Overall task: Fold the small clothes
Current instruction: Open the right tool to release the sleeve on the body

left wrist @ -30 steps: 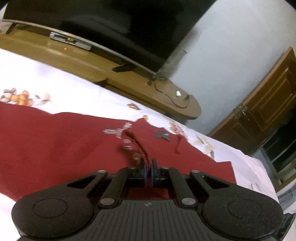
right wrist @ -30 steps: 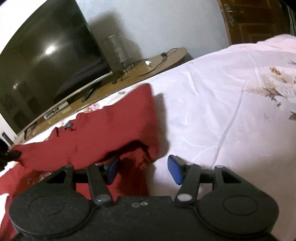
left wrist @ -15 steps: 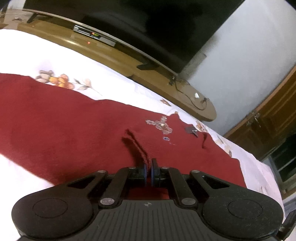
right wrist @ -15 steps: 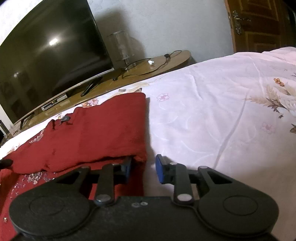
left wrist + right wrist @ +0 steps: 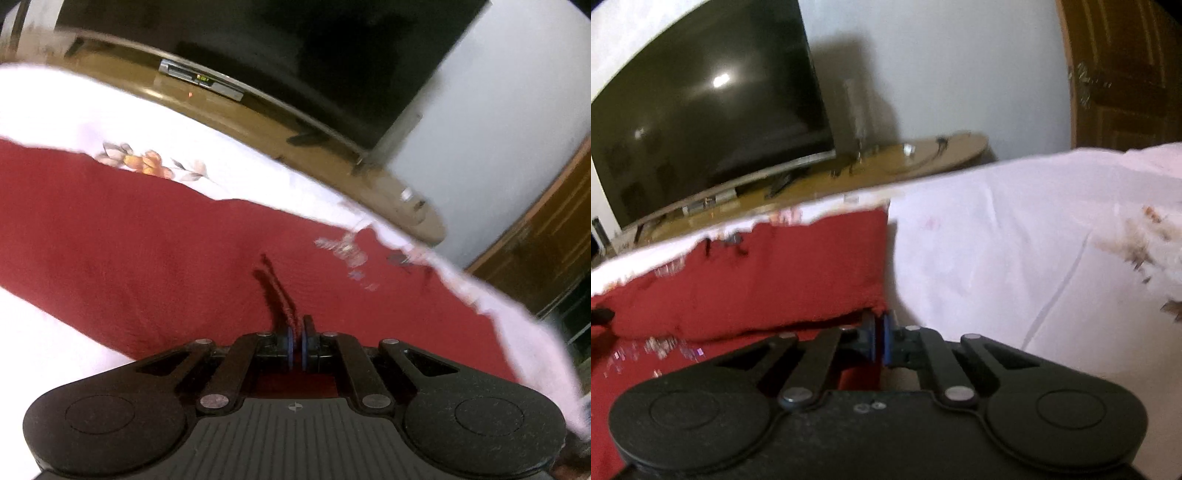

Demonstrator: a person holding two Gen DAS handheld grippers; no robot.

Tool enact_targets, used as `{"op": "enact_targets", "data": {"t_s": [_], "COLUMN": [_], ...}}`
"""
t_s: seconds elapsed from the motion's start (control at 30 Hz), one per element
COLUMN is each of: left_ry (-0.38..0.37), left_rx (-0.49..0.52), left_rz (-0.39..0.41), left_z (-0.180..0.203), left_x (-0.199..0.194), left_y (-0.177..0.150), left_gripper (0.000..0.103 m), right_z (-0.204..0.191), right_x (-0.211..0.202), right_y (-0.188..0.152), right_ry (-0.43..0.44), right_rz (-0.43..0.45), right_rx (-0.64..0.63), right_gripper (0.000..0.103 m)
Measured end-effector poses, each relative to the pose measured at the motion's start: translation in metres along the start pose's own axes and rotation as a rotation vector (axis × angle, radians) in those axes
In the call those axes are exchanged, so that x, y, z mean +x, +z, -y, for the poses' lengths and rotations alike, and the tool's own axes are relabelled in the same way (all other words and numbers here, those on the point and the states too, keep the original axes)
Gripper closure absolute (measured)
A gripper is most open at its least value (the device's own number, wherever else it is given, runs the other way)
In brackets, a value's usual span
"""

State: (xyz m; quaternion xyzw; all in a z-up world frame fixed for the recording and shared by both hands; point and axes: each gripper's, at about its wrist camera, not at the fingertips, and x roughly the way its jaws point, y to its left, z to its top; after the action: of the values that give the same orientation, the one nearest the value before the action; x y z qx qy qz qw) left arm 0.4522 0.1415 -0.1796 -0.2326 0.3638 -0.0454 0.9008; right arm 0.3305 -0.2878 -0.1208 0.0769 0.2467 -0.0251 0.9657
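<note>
Red garment (image 5: 155, 236), a small knit piece in deep crimson, lies spread on a bed under a white sheet (image 5: 997, 240) printed with orange and brown flowers. Its weave looks coarse and slightly fuzzy. Small clear sequin-like beads (image 5: 343, 251) glitter on it toward 1 o'clock in the left wrist view, and more of them are scattered at 9 o'clock in the right wrist view. In the right wrist view one layer is folded over another, with a thick rounded fold edge running across toward 9 o'clock and a straight side edge against the sheet at 12 o'clock.

Left tool (image 5: 296, 345) is clenched on a raised ridge of the red cloth, which stands up as a narrow pleat just ahead of its tips. Right tool (image 5: 880, 339) is clamped shut on the near corner of the folded layer, at the garment's edge beside bare sheet. Beyond the bed stand a dark television (image 5: 701, 122) and a low wooden stand (image 5: 923, 158).
</note>
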Motion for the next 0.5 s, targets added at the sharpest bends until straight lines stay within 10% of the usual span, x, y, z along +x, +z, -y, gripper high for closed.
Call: {"op": "enact_targets", "data": {"t_s": [0.17,0.4,0.5], "left_ry": [-0.016,-0.032,-0.028], "left_rx": [-0.028,-0.04,-0.05], "left_rz": [-0.021,-0.004,-0.003], "left_z": [-0.009,-0.012,-0.012], "left_x": [0.005,0.007,0.008], "left_y": [-0.002,-0.007,-0.007], "left_gripper": [0.099,0.099,0.099], "right_z": [0.006,0.016,0.021], "right_x": [0.014,-0.028,0.005], "right_y": [-0.007,0.005,0.023], "right_ry": [-0.01,0.109,0.152], "right_rz": [-0.08,0.101,0.051], "right_rx": [-0.007,0.026,0.088], "right_gripper": [0.09,0.076,0.076]}}
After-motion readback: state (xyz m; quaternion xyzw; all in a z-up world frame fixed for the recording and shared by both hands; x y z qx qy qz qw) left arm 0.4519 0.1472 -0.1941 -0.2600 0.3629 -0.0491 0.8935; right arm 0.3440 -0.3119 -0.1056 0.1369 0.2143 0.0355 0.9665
